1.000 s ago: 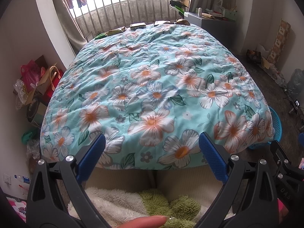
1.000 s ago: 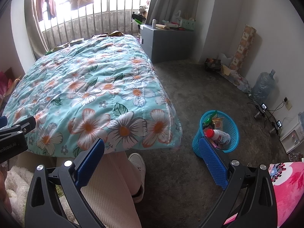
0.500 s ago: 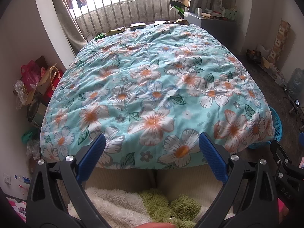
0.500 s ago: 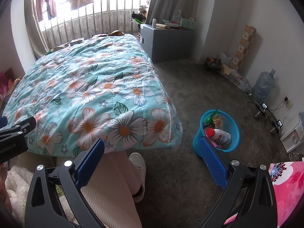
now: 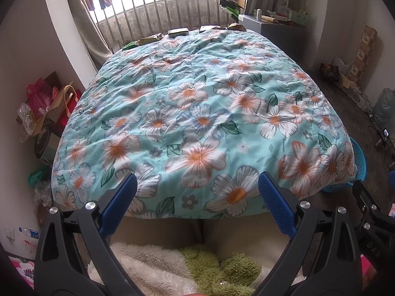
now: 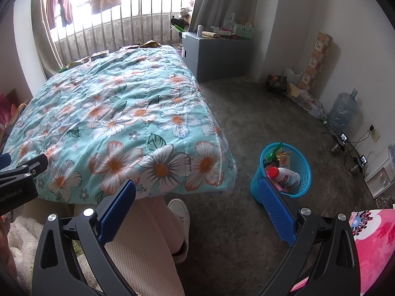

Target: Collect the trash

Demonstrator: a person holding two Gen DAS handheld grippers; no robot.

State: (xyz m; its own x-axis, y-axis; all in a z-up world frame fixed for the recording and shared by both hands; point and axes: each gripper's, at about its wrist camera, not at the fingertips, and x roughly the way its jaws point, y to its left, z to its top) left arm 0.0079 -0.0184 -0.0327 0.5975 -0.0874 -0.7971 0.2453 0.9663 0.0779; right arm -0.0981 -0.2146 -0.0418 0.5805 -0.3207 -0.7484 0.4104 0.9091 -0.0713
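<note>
Several snack wrappers (image 5: 150, 40) lie along the far edge of the bed, by the window bars; the right wrist view shows the wrappers (image 6: 100, 54) too. A blue mesh basket (image 6: 305, 172) stands on the floor beside the bed's near corner. It holds a red-capped white bottle (image 6: 284, 175) and packets. In the left wrist view the basket (image 5: 359, 160) peeks out behind the quilt's right edge. My left gripper (image 5: 197, 185) hangs open over the foot of the bed, holding nothing. Above the floor, between bed and basket, my right gripper (image 6: 197, 188) is open and empty.
A floral quilt (image 5: 197, 98) covers the whole bed. A person's trouser leg (image 6: 148, 241) and white shoe (image 6: 180, 209) are under my right gripper. Bags (image 5: 49, 103) pile left of the bed. A grey cabinet (image 6: 217, 54), water jug (image 6: 343, 111) and cables (image 6: 345, 145) line the right wall.
A fingertip at the bottom edge of the left wrist view has slipped out of sight. Both grippers have stayed open and have barely moved.
</note>
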